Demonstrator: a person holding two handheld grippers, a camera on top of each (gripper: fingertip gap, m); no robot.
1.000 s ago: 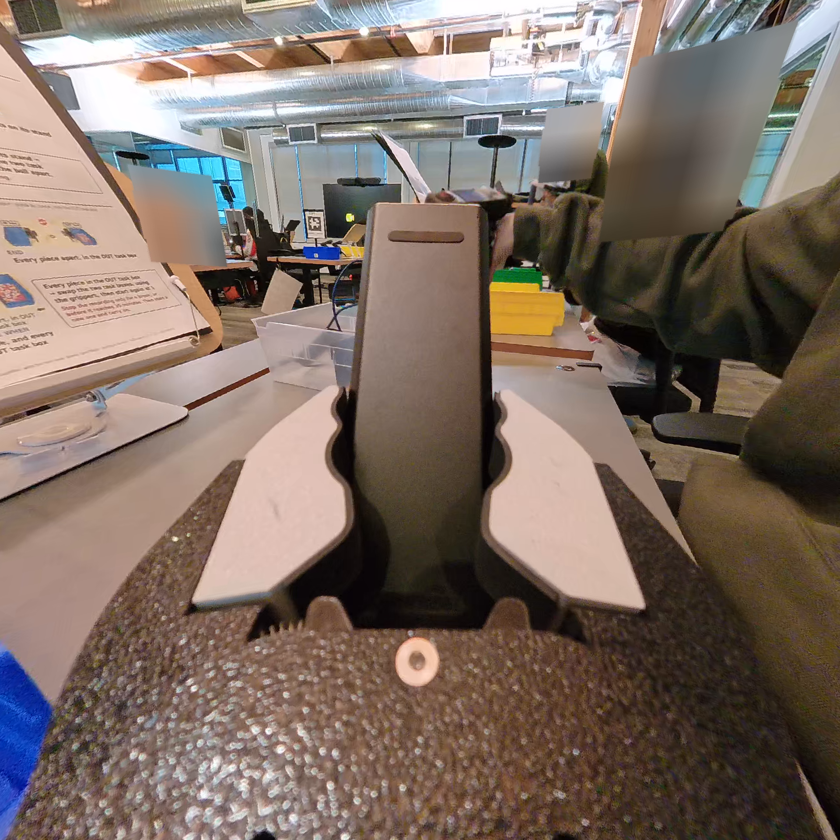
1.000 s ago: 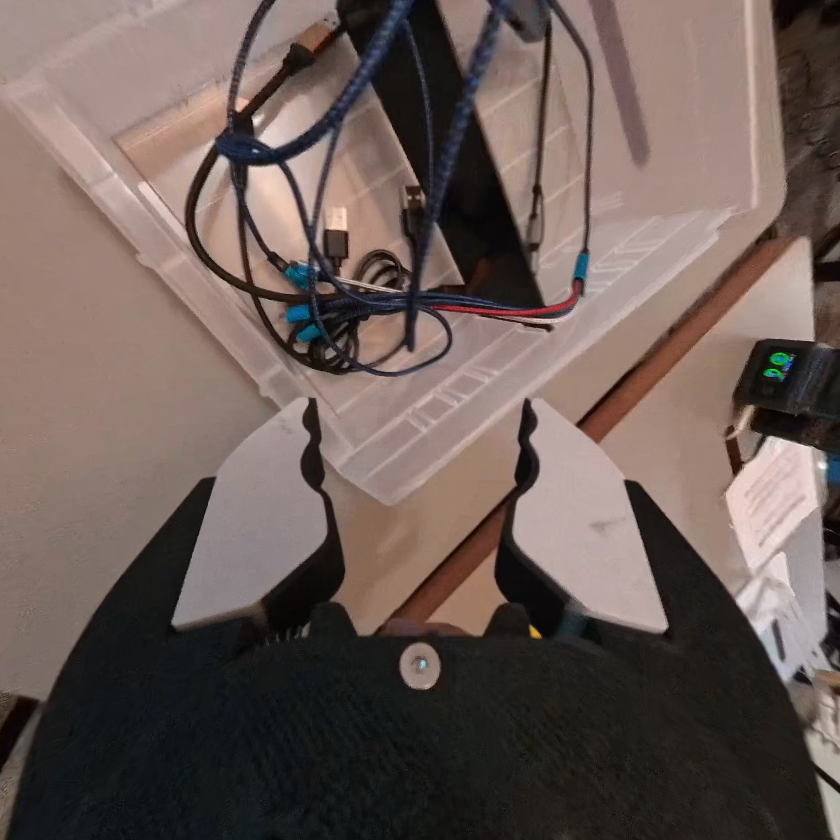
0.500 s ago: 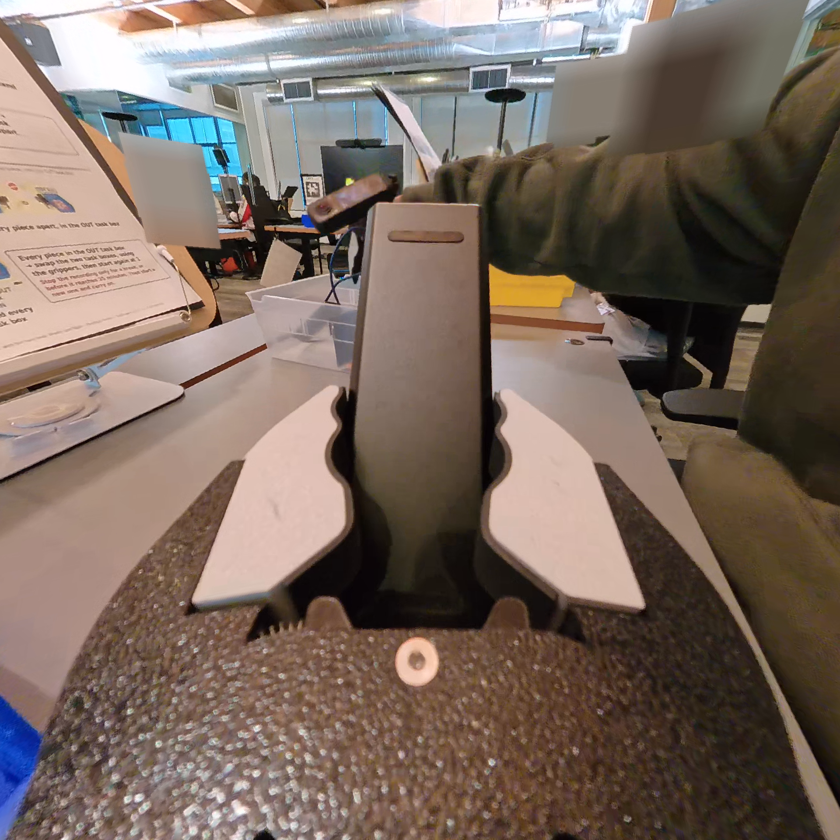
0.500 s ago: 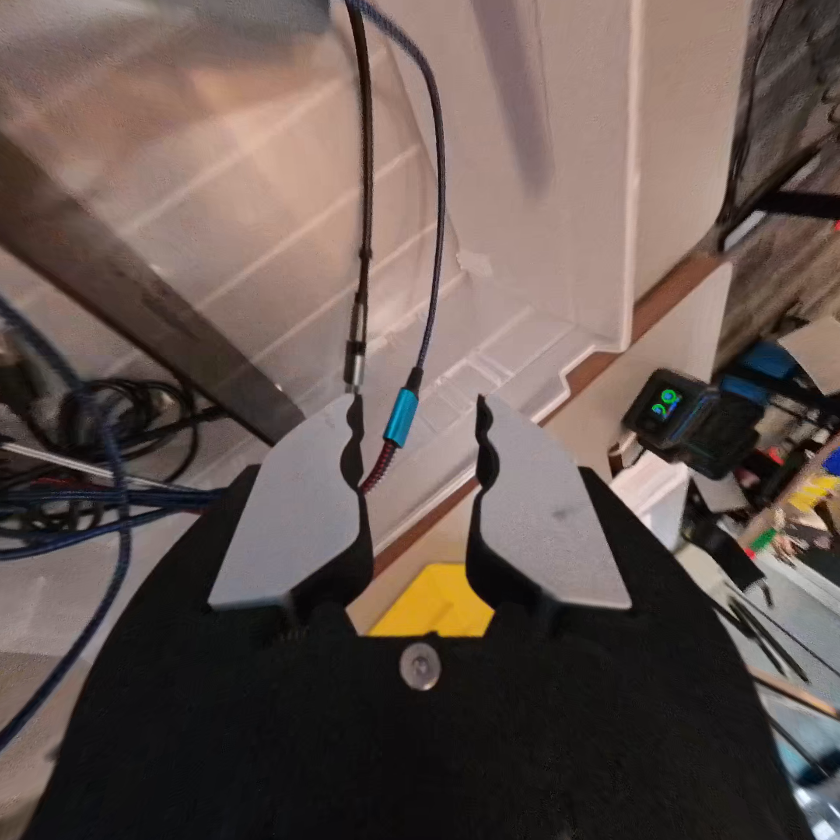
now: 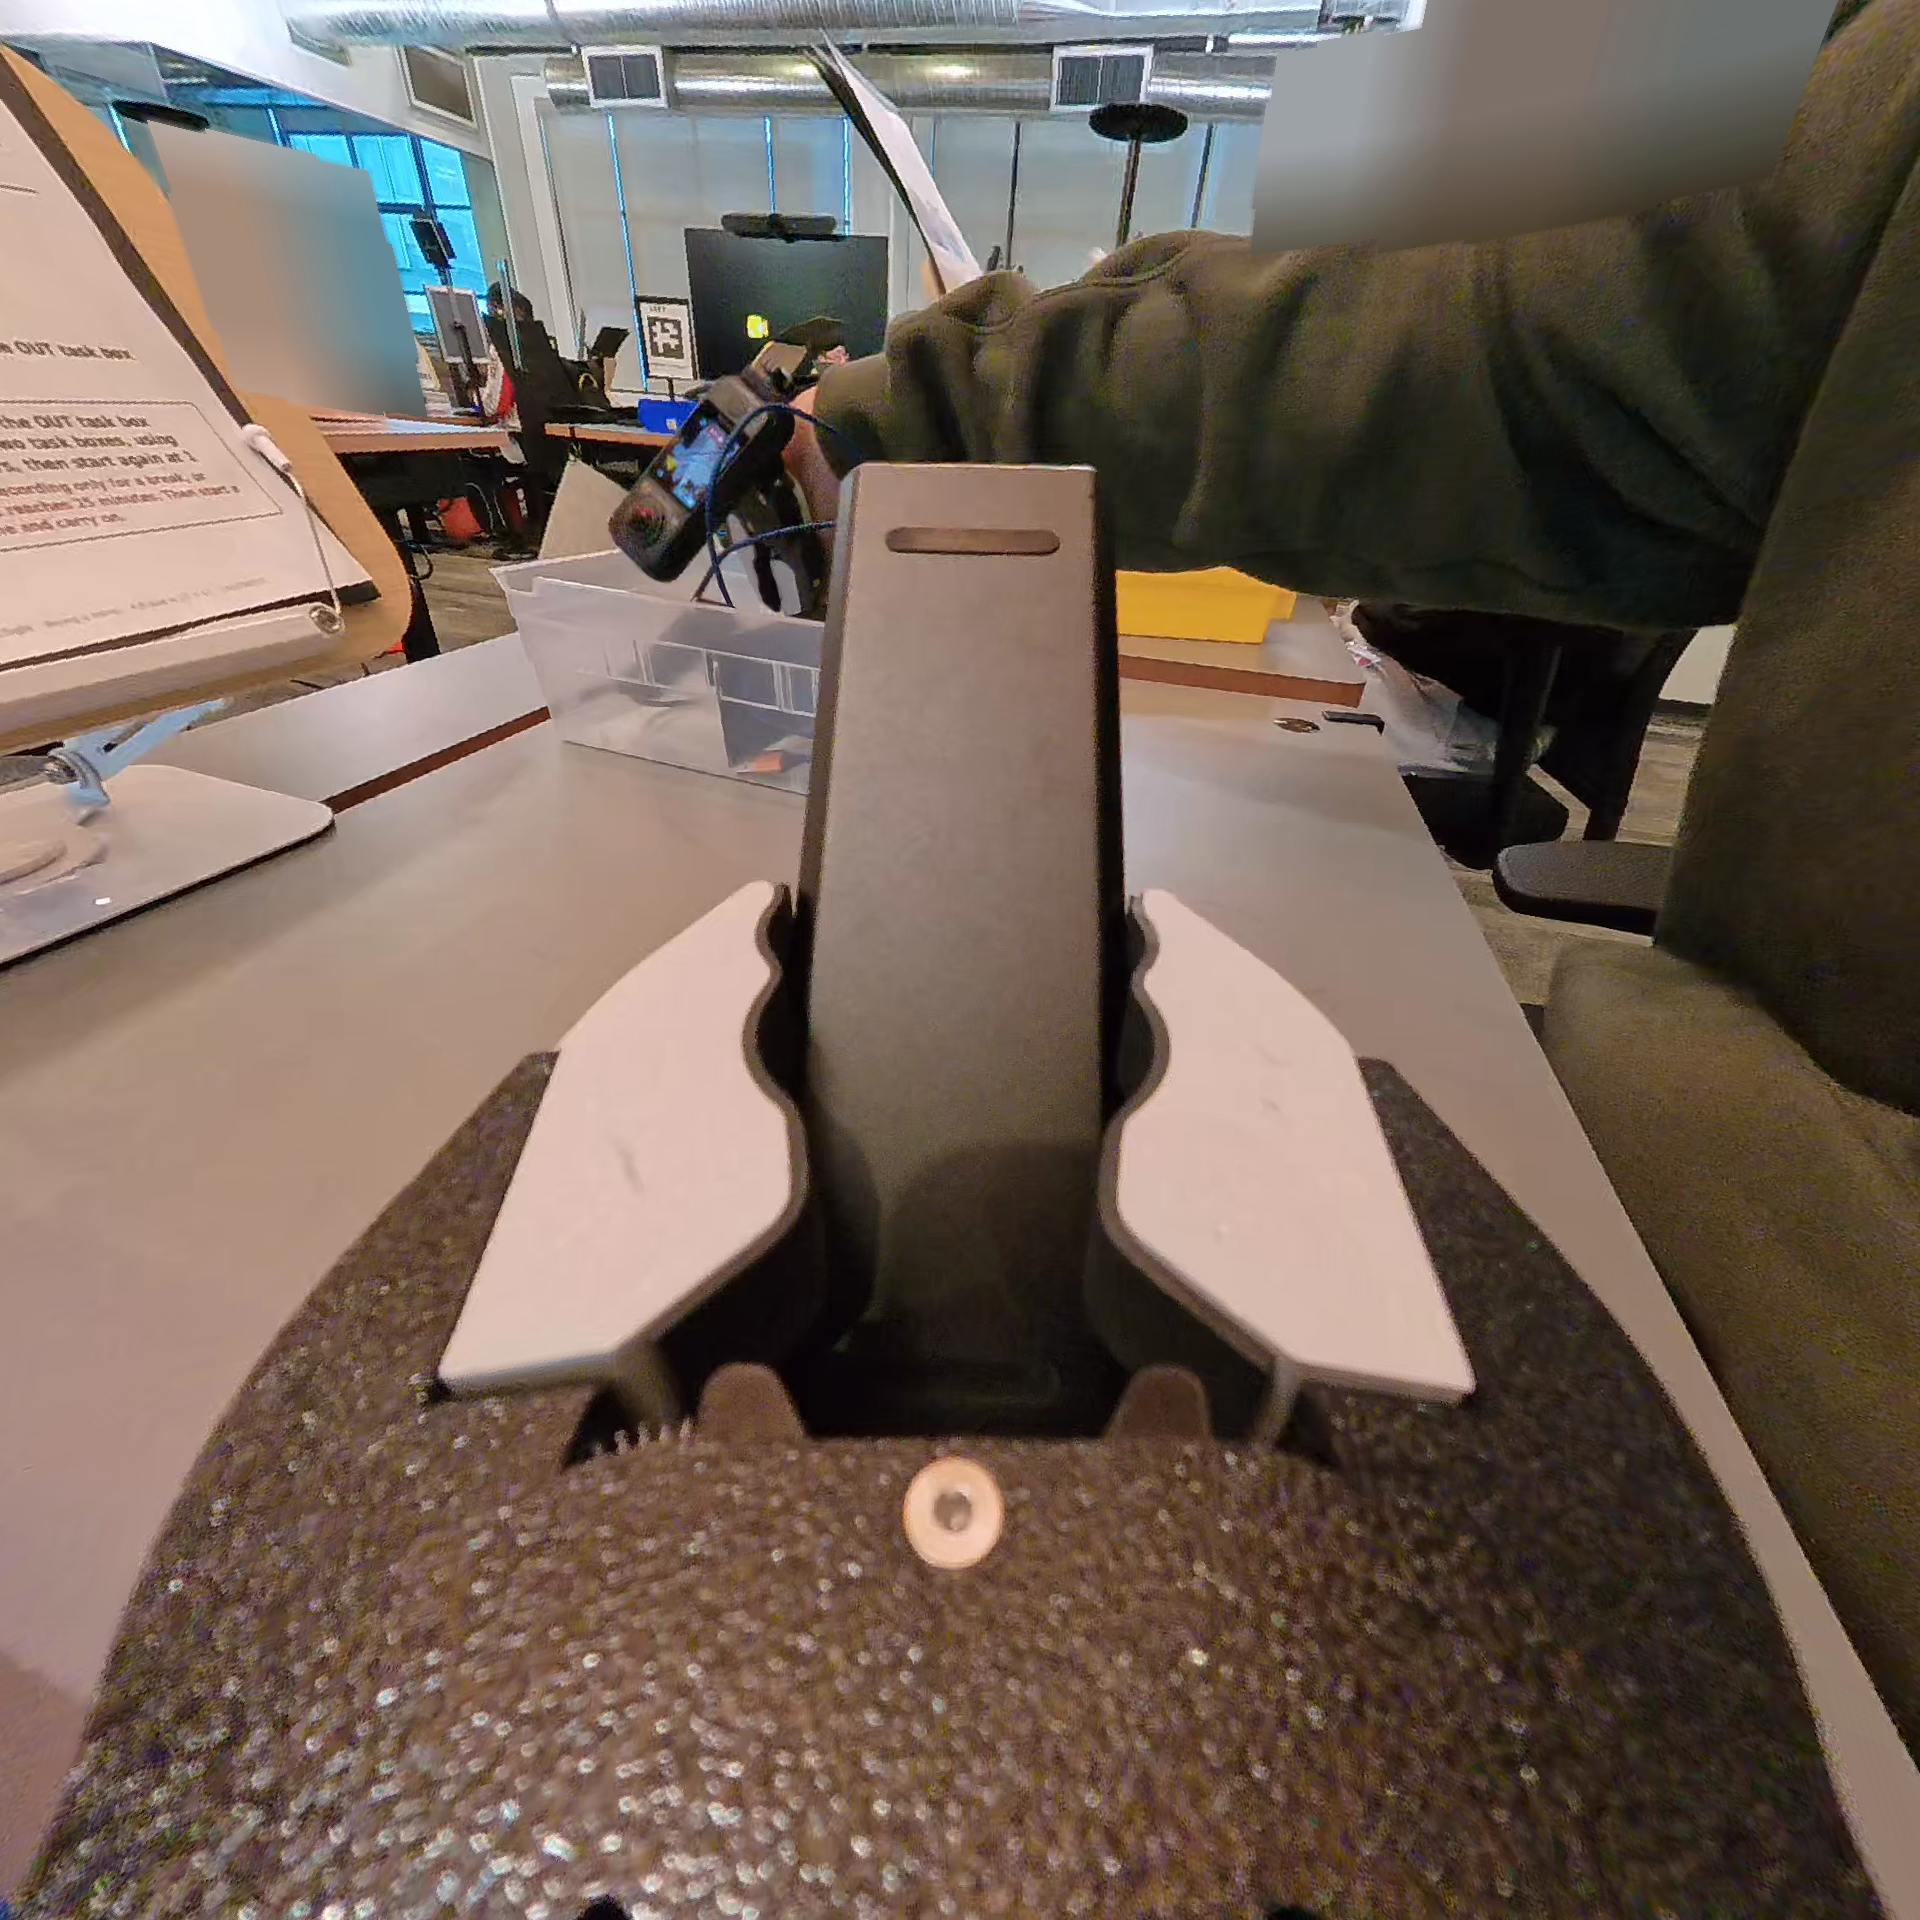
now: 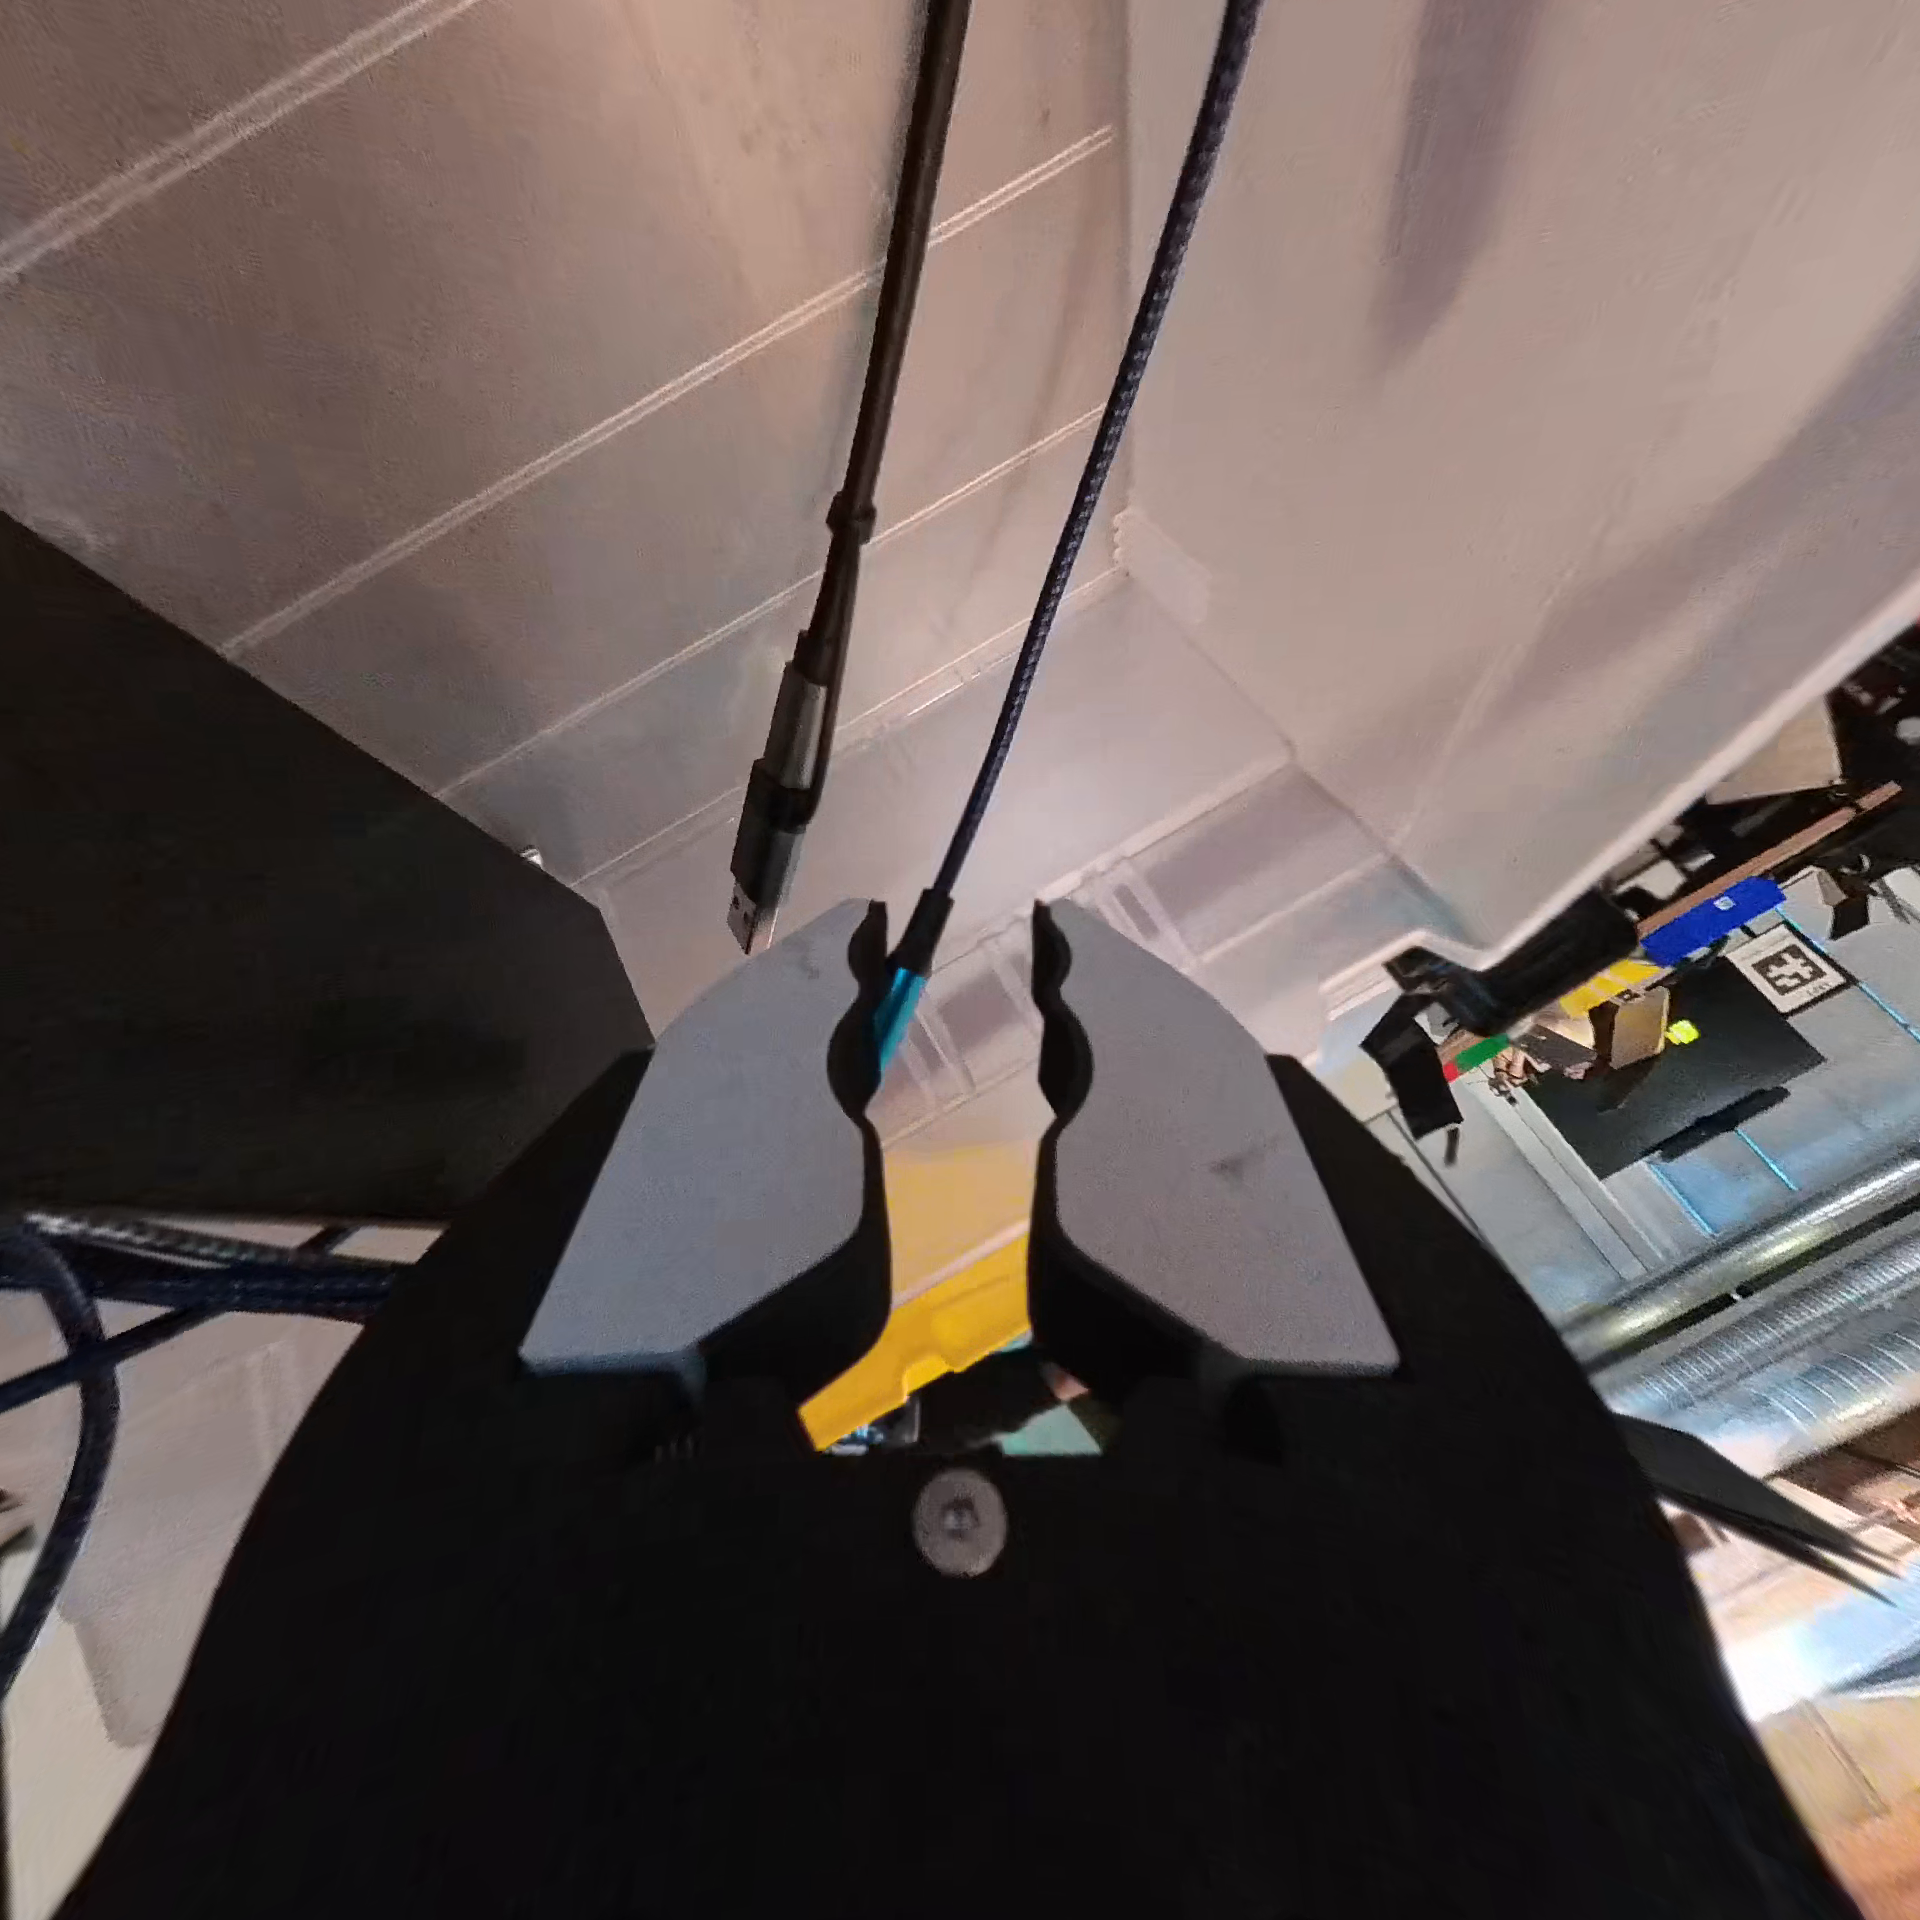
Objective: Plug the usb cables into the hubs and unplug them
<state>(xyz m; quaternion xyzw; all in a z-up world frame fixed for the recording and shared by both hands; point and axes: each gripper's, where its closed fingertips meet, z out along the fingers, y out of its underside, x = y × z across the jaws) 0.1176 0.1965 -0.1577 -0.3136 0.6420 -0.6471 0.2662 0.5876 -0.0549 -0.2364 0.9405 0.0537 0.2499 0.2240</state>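
My left gripper [image 5: 951, 1091] is clamped on the dark hub [image 5: 956, 831], standing it upright over the tabletop [image 5: 416, 987] in front of the clear bin [image 5: 644, 665]. My right gripper [image 6: 956, 997] reaches into that bin, part-open and holding nothing, with the blue-tipped cable [image 6: 904, 1003] lying against the inner face of one finger. A black cable [image 6: 774, 821] hangs just beside it. I judge this the pick-up step: next I close squarely on the blue plug, then carry it to the hub's slot.
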